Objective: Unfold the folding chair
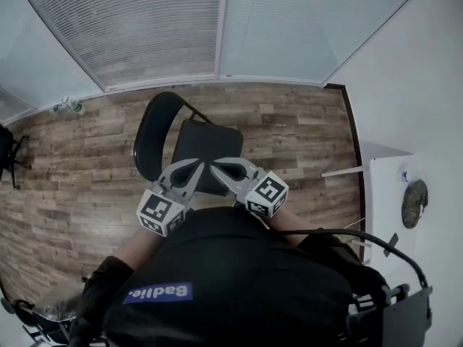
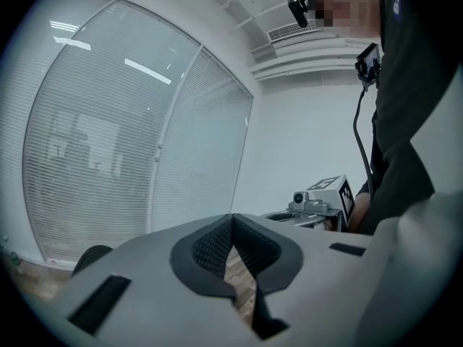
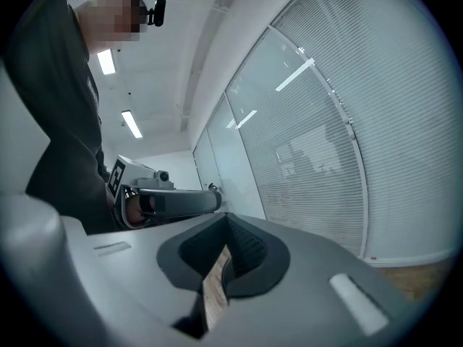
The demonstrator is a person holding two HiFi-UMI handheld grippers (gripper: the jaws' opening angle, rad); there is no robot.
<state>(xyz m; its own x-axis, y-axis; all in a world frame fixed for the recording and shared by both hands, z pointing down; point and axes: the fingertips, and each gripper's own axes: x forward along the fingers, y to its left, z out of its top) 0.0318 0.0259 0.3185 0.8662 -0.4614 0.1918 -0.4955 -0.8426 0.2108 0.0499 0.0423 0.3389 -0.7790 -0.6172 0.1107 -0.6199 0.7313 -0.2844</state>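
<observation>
Chair [image 1: 189, 137] stands on the wood floor [image 1: 289, 132] just ahead of the person, back toward the blinds [image 1: 145, 27]. Seat looks folded down, though the tongs cover its front edge. Left tongs [image 2: 231, 221] clenched, nothing between them. Right tongs [image 3: 226, 224] clenched, empty. Both are held over the seat, tips close together.

Open for use: the black folding chair [image 1: 195, 139] stands unfolded on the wood-plank floor [image 1: 87, 165], ahead of and below my two claws. Its flat padded seat [image 1: 213, 150] lies just beyond the tips of my left claw [image 1: 189, 166] and right claw [image 1: 226, 168]. Its rounded backrest [image 1: 153, 132] rises ahead-left of the left claw on a thin dark tube frame [image 1: 194, 110].
</observation>
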